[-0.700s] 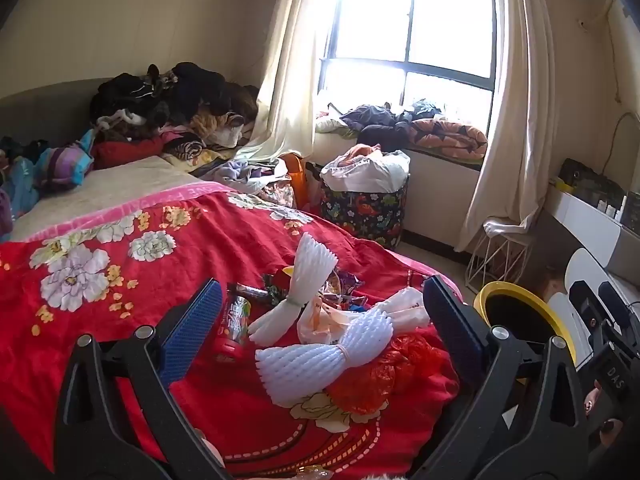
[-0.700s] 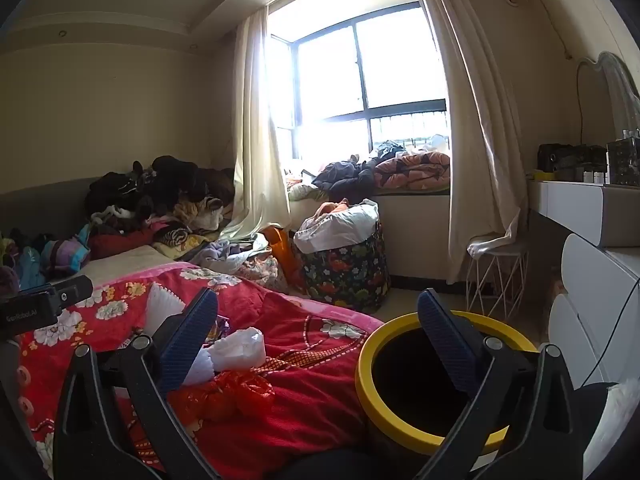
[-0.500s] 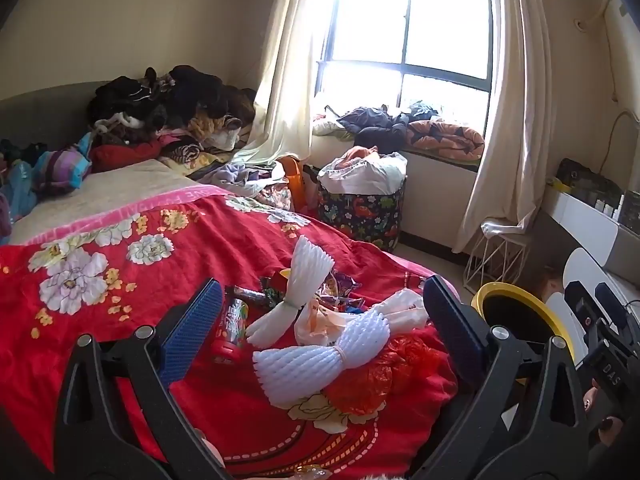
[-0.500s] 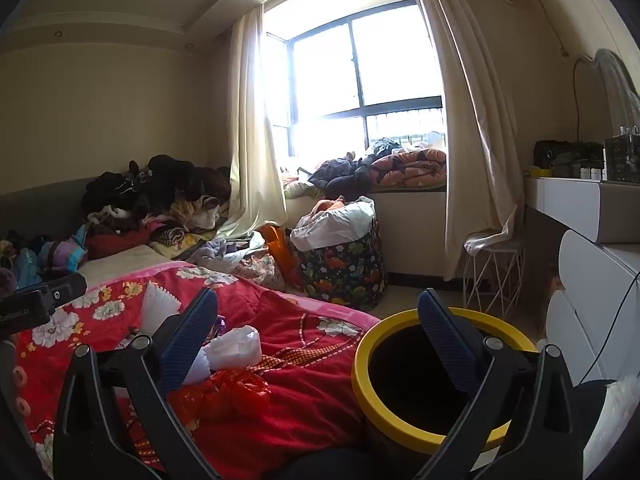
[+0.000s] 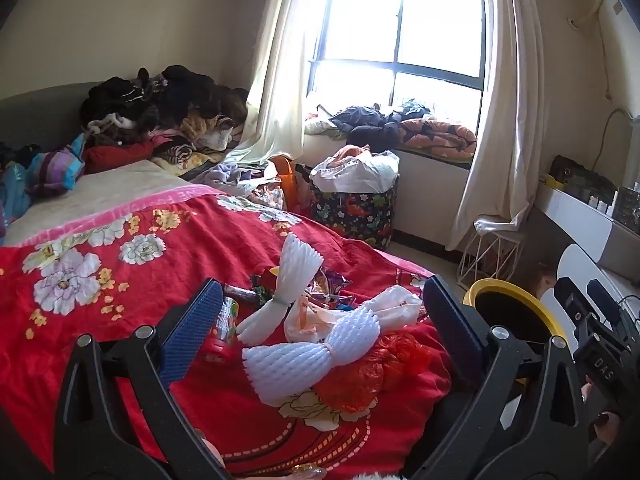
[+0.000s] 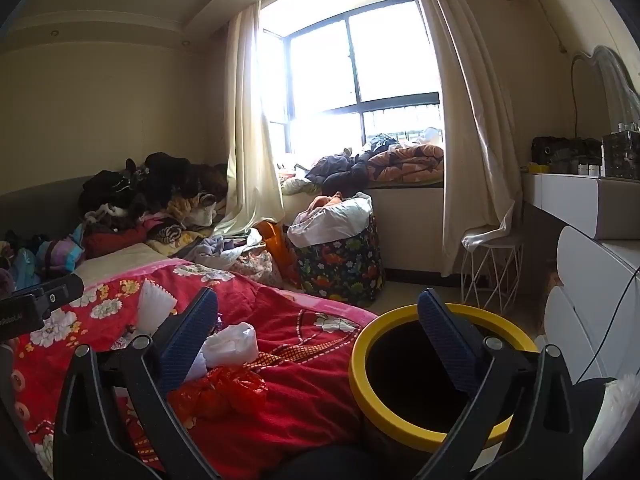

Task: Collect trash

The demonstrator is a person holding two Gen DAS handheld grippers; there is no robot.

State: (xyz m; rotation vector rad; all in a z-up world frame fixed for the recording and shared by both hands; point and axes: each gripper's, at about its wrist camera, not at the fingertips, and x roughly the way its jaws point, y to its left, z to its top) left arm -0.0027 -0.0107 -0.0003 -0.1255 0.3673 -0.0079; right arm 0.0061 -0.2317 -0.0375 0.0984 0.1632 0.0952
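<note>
Red floral fabric covers the bed, and the trash lies gathered in one cluster near its foot corner, where both tools can reach it without crossing the mattress.

Left tool: jaws fully spread, nothing between the pads. It is tilted slightly downward, which puts the cluster directly ahead, framed between the two fingers. This posture suits an approach, not a carry.

Cluster contents, left wrist view:
- Foam fruit net at 6 o'clock of the pile, bunched and tied at its middle, lying flat.
- Second foam net at 11 o'clock, its fanned end raised.
- White plastic bag between the two nets, crumpled.
- Red plastic bag at 4 o'clock, touching the near net.
- Wrappers and a can at 9 to 12 o'clock, partly hidden.

Right tool: jaws also fully spread and unloaded. It points nearly level, with the bin under its right finger.

The bin has a yellow rim and a dark interior, and stands on the floor just beside the bed corner, at 3 o'clock of the pile. That placement keeps each transfer short. No trash is visible inside it; the depth is too dark to confirm.

Judgement: collection is at its start; the near foam net is the most exposed first pick.
</note>
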